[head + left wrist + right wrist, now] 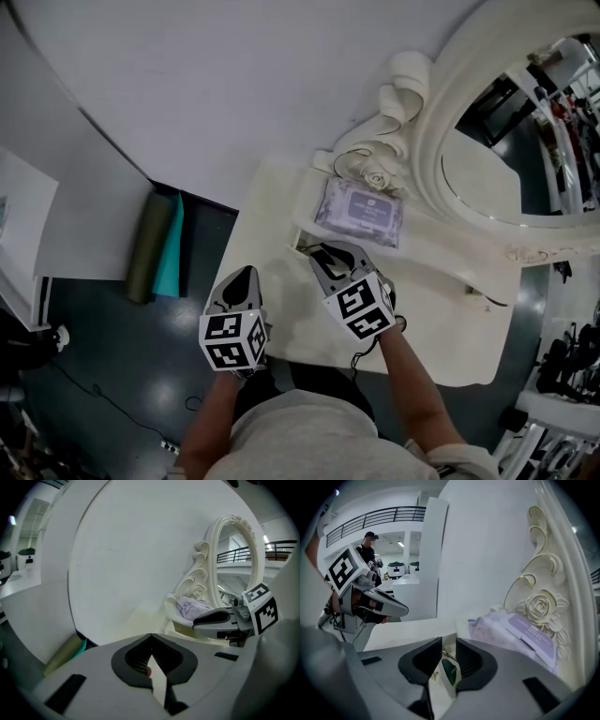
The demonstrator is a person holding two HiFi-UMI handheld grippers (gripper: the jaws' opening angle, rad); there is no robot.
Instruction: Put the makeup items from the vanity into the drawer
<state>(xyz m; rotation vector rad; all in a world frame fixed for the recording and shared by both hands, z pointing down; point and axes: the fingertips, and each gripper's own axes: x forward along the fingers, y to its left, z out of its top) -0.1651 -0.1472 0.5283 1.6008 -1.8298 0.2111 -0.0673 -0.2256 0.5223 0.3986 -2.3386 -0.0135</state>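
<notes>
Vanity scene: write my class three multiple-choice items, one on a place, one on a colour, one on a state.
1. Where is the pack of wipes? A on the floor; B on the vanity by the mirror; C on a chair.
2. What colour is the pack? A purple; B red; C black.
3. How do the right tongs stand? A jaws apart; B clamped on the pack; C out of view.
Key: B, it lies below the mirror; A, pale purple wrapper; A, a gap shows between them.
</notes>
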